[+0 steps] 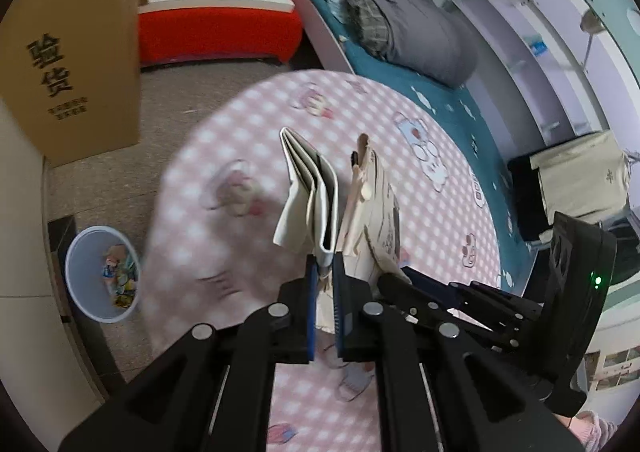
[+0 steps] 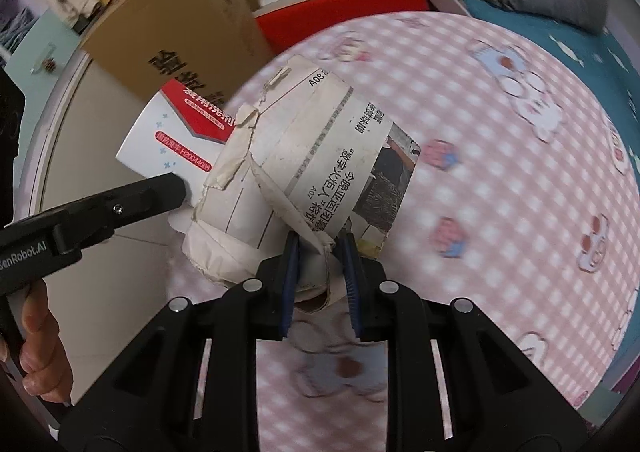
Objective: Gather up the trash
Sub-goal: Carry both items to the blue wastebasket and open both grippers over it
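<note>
Left tongs [image 1: 323, 272], flattened carton [image 1: 316, 192] pointing forward

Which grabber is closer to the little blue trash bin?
Left. The left gripper, pinching a white carton, is on the side of the bin. The right gripper holds newspaper on the far side.

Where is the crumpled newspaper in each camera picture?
Left wrist view: the newspaper hangs just right of centre, beside the white box that the left gripper pinches.
Right wrist view: the newspaper fills the middle, pinched by the right gripper.
Shared landmark: the brown cardboard box, upper left in both views.
</note>
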A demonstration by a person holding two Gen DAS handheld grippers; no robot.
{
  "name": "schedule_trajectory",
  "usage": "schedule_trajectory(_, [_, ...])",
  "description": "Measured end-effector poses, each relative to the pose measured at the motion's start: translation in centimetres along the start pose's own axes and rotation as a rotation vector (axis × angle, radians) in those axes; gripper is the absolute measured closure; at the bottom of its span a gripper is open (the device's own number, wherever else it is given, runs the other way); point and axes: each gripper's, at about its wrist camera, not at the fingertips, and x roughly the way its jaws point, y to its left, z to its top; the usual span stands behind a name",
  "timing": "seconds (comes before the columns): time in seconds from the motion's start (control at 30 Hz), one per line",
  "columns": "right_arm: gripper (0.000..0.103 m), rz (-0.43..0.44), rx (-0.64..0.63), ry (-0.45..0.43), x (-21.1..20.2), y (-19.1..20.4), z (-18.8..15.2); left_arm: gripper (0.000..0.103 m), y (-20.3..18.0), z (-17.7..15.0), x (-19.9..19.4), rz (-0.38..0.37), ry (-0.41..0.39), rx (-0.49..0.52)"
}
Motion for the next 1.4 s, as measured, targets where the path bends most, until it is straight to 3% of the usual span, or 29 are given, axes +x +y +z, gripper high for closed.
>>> schedule_trajectory(0.27, [0.082, 0.047, -0.089, 0.011, 1.7, 8.7, 0.1, 0.097, 6.4, -1.2, -5.0, 0.049, -0.048, -0.063])
schedule_trajectory(0.7, [0.082, 0.153, -0.205, 0.062, 7.2, 23.4, 0.4, 0.097, 20.1, -3.6, -13.6, 0.158, -0.106, -0.192])
schedule_trajectory(0.97, [0.082, 0.129, -0.212, 0.100, 9.8, 26.7, 0.7, 0.096, 25.2, -2.8, -14.3, 0.248, -0.089, -0.217])
schedule_trajectory(1.0, [0.082, 0.124, -0.213, 0.102, 9.9, 26.9, 0.6, 0.094, 25.9, -2.5, -14.3, 0.250, -0.087, -0.233])
schedule_trajectory(1.1, [0.082, 0.108, -0.212, 0.111, 10.2, 26.9, 0.8, 0.055, 27.0, -2.2, -13.8, 0.273, -0.072, -0.250])
schedule_trajectory(1.4, [0.082, 0.098, -0.222, 0.125, 10.9, 28.4, 1.1, 0.045, 29.9, -3.7, -13.8, 0.386, -0.022, -0.319])
